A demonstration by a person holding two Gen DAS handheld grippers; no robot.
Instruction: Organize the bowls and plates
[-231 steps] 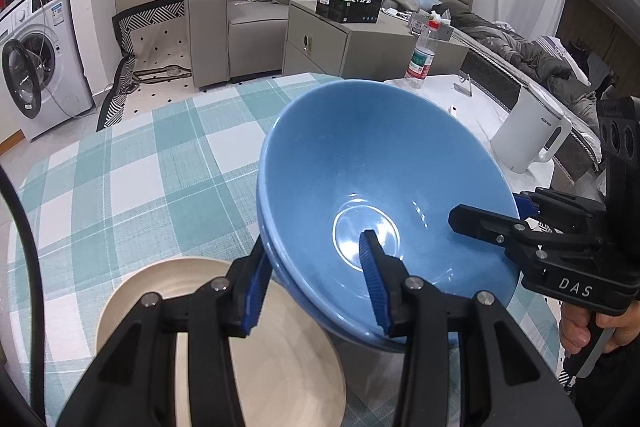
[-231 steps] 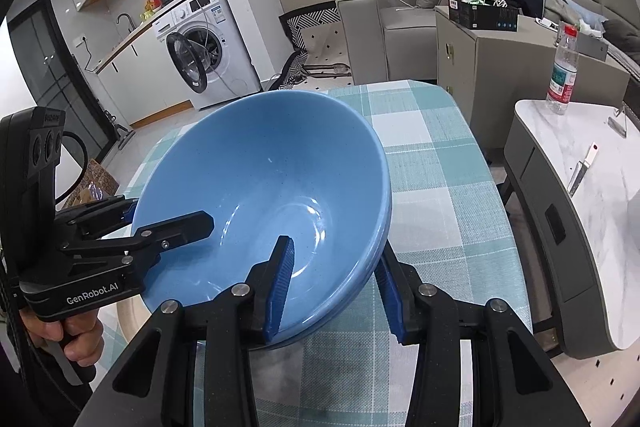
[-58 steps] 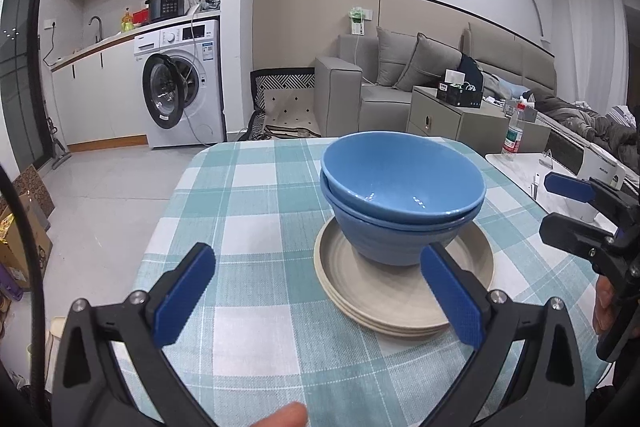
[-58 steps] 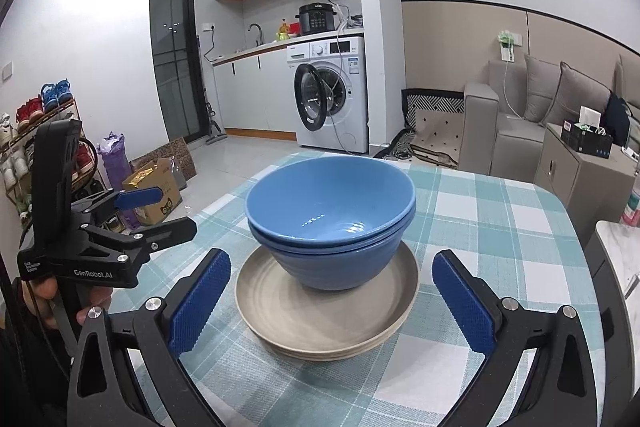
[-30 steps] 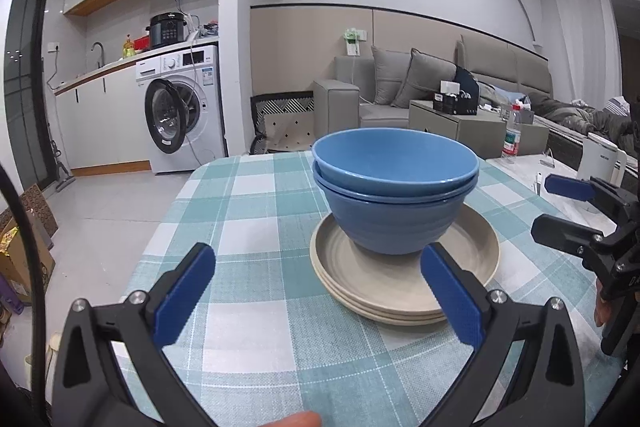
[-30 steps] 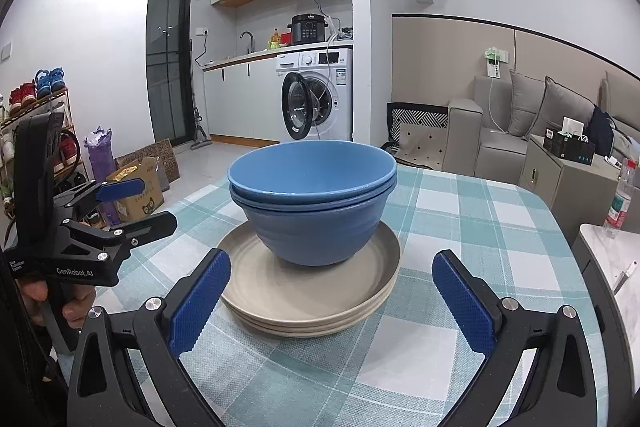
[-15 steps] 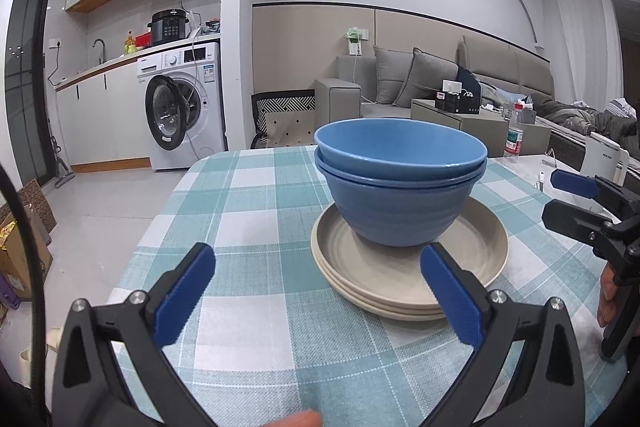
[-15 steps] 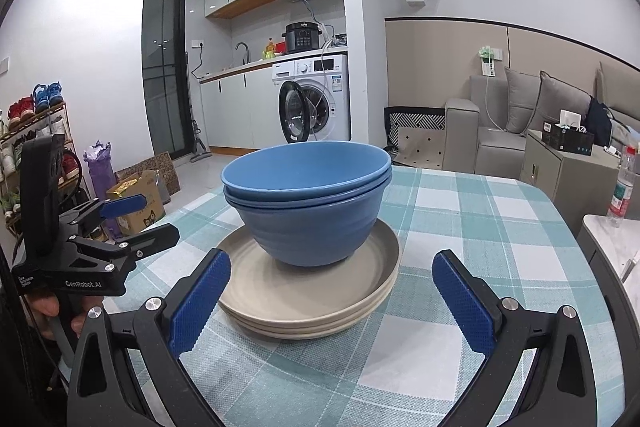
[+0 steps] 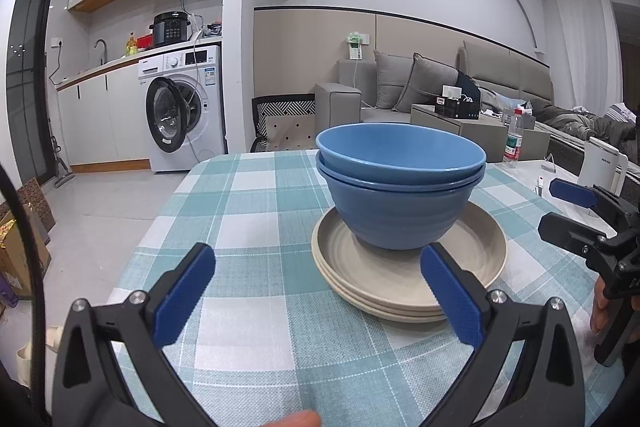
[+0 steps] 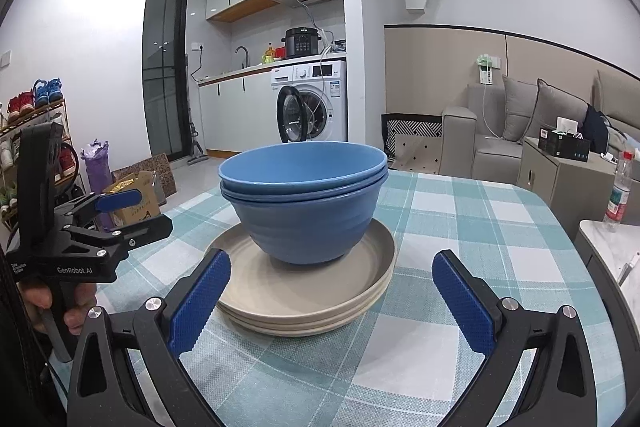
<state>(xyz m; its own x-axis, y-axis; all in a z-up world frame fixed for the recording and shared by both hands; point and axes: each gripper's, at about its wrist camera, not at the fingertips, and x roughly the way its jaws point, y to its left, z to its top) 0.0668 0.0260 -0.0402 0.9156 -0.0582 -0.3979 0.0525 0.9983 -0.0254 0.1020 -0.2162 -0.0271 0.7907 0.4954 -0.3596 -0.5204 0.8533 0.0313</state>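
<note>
Both the left gripper (image 9: 318,285) and right gripper (image 10: 330,293) hung wide open, empty, near the nested blue bowls (image 10: 304,199) on stacked beige plates (image 10: 308,291); best withdraw level, no nudging.

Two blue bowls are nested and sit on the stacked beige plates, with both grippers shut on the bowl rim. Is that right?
Not quite. Both wrist views show the left gripper and right gripper open, clear of the blue bowls. The bowls do sit nested on the beige plates.
</note>
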